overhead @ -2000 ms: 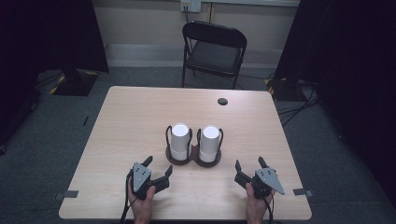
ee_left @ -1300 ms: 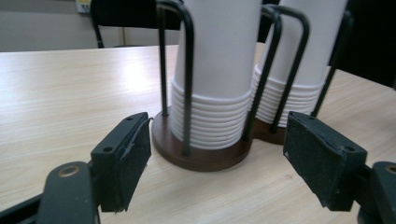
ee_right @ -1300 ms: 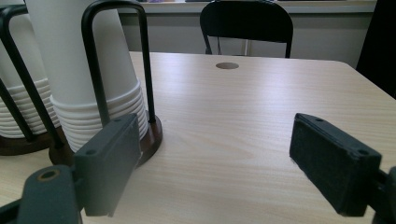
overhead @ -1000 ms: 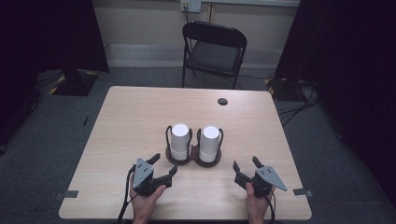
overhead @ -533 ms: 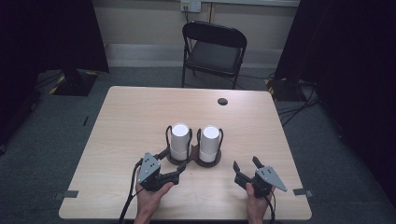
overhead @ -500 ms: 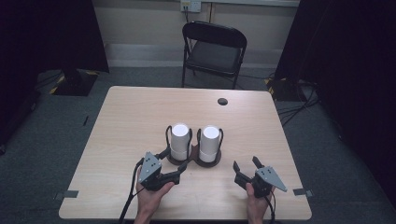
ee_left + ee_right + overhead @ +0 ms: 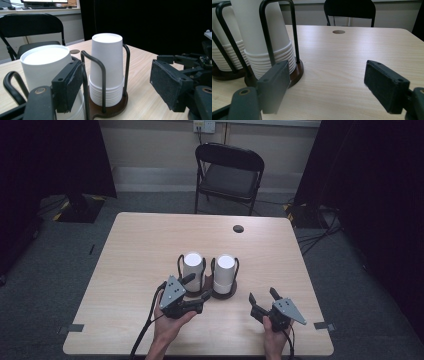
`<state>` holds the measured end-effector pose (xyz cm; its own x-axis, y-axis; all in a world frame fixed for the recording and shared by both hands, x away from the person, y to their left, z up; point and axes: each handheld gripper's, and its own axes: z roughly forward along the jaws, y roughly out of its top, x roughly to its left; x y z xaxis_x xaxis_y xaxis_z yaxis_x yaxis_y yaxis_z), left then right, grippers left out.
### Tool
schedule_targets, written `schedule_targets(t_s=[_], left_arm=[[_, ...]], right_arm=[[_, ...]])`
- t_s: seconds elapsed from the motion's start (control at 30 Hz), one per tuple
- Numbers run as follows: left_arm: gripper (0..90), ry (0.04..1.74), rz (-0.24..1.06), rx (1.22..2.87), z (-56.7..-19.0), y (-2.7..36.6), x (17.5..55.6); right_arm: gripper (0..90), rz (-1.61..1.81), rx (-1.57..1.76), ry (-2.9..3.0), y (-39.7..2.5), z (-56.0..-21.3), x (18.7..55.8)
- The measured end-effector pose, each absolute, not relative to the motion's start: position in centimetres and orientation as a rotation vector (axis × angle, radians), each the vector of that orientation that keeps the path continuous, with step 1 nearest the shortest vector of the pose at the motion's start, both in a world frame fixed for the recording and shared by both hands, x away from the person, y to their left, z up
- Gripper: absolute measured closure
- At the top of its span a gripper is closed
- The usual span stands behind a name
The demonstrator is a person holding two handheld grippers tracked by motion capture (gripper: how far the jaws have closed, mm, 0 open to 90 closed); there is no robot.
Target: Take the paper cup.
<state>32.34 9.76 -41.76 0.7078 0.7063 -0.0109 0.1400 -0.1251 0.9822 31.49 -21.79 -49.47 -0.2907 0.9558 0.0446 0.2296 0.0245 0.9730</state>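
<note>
Since two seconds ago the left gripper (image 7: 194, 293) has moved forward and inward to the front of the double cup holder (image 7: 223, 293), while the right gripper (image 7: 262, 299) has kept its place near the table's front edge; the left jaws stand wide apart, one jaw reaching up beside the left cup stack (image 7: 192, 268) and the other lying low by the holder's brown base, and in the left gripper view one pad sits just in front of the nearer stack (image 7: 47, 72) with the farther stack (image 7: 107, 70) between the two pads, nothing yet clasped; the right jaws are likewise spread and empty, resting to the right of the holder and apart from it, and in the right gripper view the right cup stack (image 7: 268, 37) and its black wire loop (image 7: 277, 30) stand just beyond the left-hand pad; both stacks are white paper cups nested upside down, each ringed by wire hoops on the joined base, near the middle of the wooden table (image 7: 140, 245); beyond the holder, toward the far edge, a small round hole (image 7: 238, 228) shows in the tabletop; behind the table stands a black folding chair (image 7: 229, 175).
</note>
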Motion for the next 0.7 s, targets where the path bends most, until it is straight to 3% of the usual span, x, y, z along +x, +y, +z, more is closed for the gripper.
schedule_targets(t_s=[0.7], left_arm=[[23.0, 0.648, 0.506, 1.691, -40.2, 7.9, 34.8]], right_arm=[[20.6, 1.3, 1.257, 1.618, -21.7, -49.4, 31.7]])
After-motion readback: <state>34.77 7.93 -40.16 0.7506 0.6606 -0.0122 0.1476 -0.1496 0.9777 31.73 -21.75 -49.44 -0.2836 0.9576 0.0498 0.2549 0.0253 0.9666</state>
